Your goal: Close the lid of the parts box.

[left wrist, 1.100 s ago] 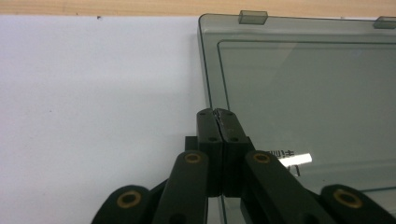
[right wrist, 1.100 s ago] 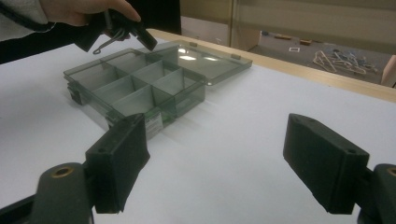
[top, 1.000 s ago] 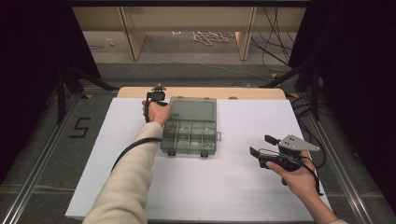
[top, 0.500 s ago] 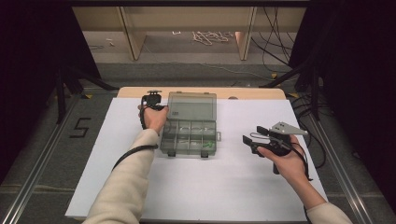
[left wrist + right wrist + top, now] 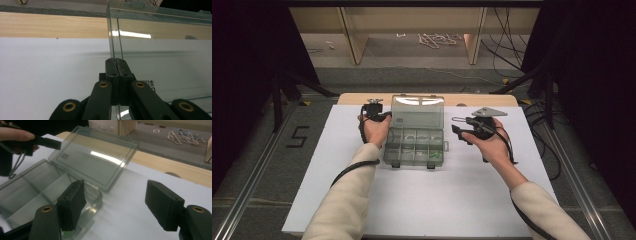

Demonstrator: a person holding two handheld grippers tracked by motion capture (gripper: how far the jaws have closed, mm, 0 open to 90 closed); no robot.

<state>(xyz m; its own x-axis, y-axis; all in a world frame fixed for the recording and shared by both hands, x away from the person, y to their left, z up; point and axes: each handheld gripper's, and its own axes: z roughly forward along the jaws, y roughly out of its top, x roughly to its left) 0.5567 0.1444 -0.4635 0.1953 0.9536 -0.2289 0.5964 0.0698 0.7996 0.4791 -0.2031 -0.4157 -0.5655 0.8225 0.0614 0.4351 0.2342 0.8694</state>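
A clear plastic compartment box [image 5: 414, 146] lies open in the middle of the white sheet, its lid [image 5: 418, 112] tilted up at the back. My left gripper [image 5: 381, 118] is shut on the lid's left edge [image 5: 113, 42], the pads pinched on the plastic. My right gripper [image 5: 458, 131] hovers just right of the box, open. Its jaws have just been closing a little, and nothing is gripped between the pads [image 5: 72, 203]. The box's near corner [image 5: 96, 196] lies just ahead of them. Small green pieces [image 5: 435, 155] sit in a front right compartment.
The white sheet [image 5: 462, 200] covers a wooden table whose bare back edge [image 5: 362, 98] shows behind the box. Black stand legs [image 5: 279, 95] flank the table on the floor. Cables and white cord [image 5: 437, 40] lie on the floor beyond.
My right gripper has travelled from the sheet's right side up and left, close to the box's right end. The left gripper has stayed on the lid's edge.
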